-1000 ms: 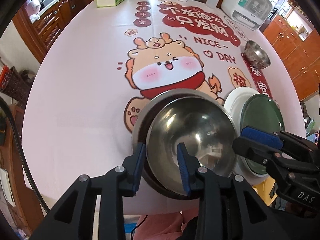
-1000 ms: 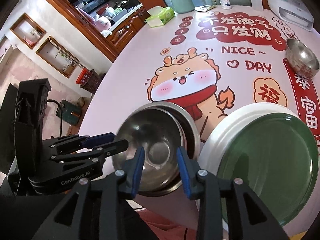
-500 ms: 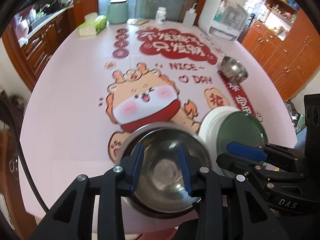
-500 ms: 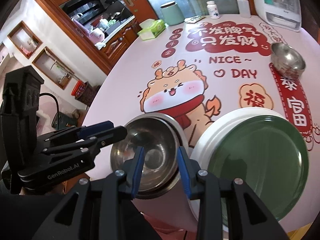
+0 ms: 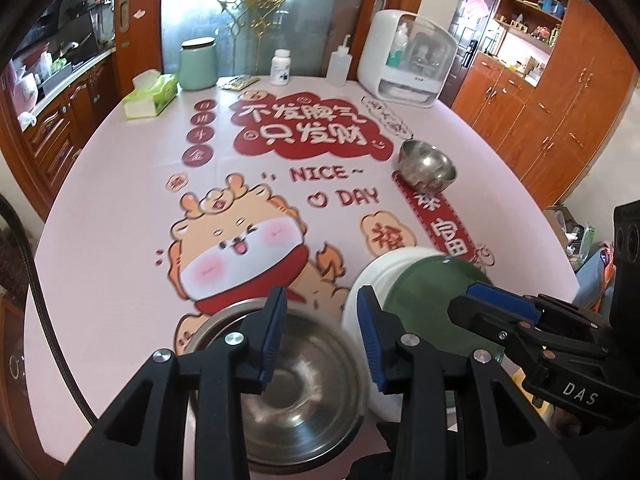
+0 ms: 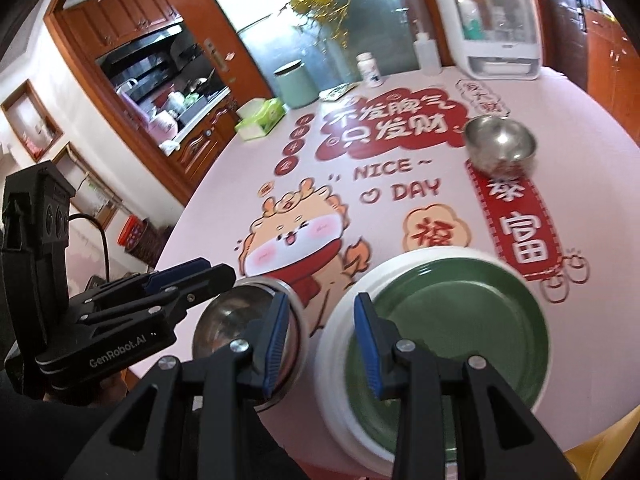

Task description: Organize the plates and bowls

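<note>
Likely both tongs, left (image 5: pixel 322 334) and right (image 6: pixel 320 338), are hovering narrow and empty, so the slick, light, stiff steel bowl (image 5: pixel 298 376) wants a rim pinch.

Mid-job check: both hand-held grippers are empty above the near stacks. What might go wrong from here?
1. The steel bowl stack and the green plate on the white plate sit near the table edge; a nudge might push them off.
2. The left hand-held gripper and right hand-held gripper are close together and might collide.
</note>
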`<state>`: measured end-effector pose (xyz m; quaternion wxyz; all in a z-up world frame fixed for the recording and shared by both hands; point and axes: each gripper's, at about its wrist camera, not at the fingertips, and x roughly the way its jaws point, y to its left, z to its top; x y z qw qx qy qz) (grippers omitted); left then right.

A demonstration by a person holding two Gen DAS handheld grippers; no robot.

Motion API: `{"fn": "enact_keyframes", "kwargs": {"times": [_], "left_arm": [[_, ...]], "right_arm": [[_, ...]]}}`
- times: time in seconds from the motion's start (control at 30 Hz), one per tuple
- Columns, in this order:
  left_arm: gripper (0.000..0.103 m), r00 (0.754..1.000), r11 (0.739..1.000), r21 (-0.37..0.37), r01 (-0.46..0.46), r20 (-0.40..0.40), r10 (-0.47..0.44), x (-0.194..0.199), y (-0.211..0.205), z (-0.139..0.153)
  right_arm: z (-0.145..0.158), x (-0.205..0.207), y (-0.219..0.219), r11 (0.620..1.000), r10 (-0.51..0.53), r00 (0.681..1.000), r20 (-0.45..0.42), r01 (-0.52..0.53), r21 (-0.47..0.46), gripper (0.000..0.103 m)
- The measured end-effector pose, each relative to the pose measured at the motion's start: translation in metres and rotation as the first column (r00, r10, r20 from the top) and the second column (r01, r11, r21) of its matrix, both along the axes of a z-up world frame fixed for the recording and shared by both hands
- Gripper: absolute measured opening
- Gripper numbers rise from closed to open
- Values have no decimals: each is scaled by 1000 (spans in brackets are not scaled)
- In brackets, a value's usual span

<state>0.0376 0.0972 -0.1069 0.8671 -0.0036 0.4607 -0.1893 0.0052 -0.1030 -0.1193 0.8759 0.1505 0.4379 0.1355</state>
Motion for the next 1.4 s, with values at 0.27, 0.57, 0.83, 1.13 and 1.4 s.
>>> {"fn": "enact_keyframes", "kwargs": {"times": [0.27, 0.57, 0.83, 1.13, 1.4], "left_arm": [[44, 999, 1000, -15, 24, 45, -23, 2, -37, 10], [47, 997, 1000, -6, 27, 67, -27, 5, -80, 15], [54, 998, 1000, -16, -19, 55, 20, 14, -112, 18], [61, 996, 997, -24, -78, 35, 79, 21, -149, 14], [68, 991, 991, -10, -133, 22, 134, 34, -185, 11]], "right_arm": [[8, -4, -39, 997, -77, 996, 42, 78, -21, 34], [13, -2, -86, 991, -133, 988, 74, 135, -25, 34], [12, 5, -120, 993, -109, 992, 69, 112, -36, 34], [8, 17, -163, 994, -92, 994, 51, 95, -46, 35], [4, 42, -208, 995, -90, 995, 33, 91, -28, 53]]}}
